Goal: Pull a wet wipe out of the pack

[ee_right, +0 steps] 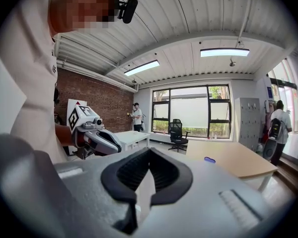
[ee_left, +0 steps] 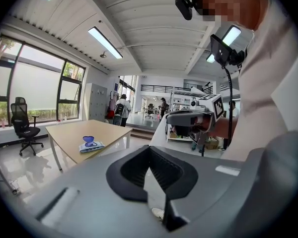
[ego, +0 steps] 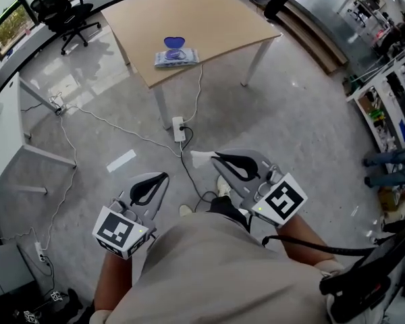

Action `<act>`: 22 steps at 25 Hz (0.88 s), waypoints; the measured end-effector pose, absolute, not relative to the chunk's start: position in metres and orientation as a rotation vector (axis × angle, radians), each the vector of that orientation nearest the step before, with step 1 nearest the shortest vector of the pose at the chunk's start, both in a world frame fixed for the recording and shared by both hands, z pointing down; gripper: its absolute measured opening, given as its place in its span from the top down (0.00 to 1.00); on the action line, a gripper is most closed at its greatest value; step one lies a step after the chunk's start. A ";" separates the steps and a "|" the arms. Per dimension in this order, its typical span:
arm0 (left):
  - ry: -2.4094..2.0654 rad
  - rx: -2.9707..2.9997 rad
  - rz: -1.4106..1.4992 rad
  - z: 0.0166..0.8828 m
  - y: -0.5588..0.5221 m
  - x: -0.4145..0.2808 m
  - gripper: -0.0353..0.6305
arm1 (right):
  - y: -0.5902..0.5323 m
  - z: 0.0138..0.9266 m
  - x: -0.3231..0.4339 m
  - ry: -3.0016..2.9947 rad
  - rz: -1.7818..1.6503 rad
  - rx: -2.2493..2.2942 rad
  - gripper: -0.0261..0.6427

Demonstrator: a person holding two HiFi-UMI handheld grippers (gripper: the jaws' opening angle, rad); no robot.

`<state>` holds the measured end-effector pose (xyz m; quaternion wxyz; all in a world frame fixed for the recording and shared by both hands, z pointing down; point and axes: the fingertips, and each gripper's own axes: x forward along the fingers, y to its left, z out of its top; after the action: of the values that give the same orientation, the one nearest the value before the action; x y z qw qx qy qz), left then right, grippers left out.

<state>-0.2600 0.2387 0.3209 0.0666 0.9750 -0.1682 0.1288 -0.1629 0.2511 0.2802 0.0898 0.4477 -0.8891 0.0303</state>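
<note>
The person is standing well back, and the pack (ego: 176, 57) is lying far ahead of both claws on the bench (ego: 209, 12), its blue lid (ego: 173, 42) standing open. The right claw (ego: 214, 156) is pinching what looks like a white wet wipe (ego: 198, 156), with the sheet sticking out just beyond its tips. I'm reading that as the pull being done and the wipe being held well clear of the pack. The left claw (ego: 164, 176) is hanging beside it, pressed together on nothing, and only floor is showing between its pads. It's probably idling, with nothing near it to steady.

The bench is showing bare pale wood all round the pack. Below the 2 claws, glossy grey floor (ego: 304, 133) is spreading out. A power strip (ego: 179, 128) and white cables are lying ahead of them, and an office chair (ego: 61, 9) is sitting far off on the left claw's side.
</note>
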 end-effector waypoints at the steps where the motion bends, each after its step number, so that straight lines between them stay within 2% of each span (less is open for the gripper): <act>1: -0.513 2.943 0.383 0.323 0.237 -0.263 0.94 | 0.250 0.281 -0.166 -2.644 0.081 1.324 0.96; 11: -0.523 2.924 0.384 0.327 0.237 -0.265 0.94 | 0.249 0.279 -0.169 -2.647 0.069 1.314 0.96; 22: -0.513 2.887 0.424 0.333 0.233 -0.236 0.94 | 0.242 0.284 -0.135 -2.647 0.105 1.333 0.96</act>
<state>-0.2357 0.2326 0.3325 0.0895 0.9705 -0.1726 0.1424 -0.1348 0.2423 0.2841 0.0878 0.4476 -0.8892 0.0352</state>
